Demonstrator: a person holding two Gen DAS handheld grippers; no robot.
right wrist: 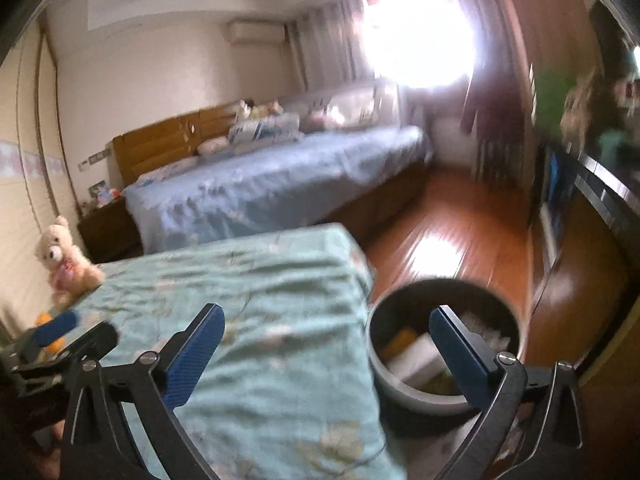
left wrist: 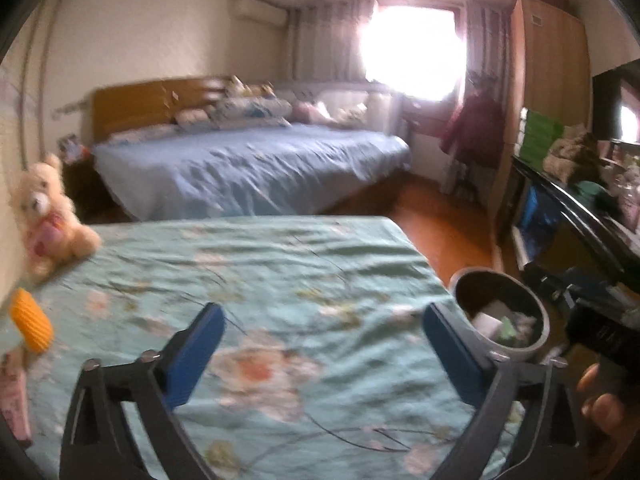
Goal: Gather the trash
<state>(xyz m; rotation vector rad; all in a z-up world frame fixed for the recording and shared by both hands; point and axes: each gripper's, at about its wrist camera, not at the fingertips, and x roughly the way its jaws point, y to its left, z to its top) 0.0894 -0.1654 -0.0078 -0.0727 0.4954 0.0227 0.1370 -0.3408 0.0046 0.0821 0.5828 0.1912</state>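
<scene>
Right wrist: jaws wide (empty) above bin (right wrist: 444,360).

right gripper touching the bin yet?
Cannot tell. In the right wrist view the right gripper is open and one finger overlaps the trash bin rim, but blur and the viewing angle hide any contact or gap.

Left claw (left wrist: 322,328) and right claw (right wrist: 326,332): black angular frames, silver screws, ribbed blue fingers (right wrist: 460,356). At four o'clock, blurred bare skin, probably a hand (left wrist: 600,400).
</scene>
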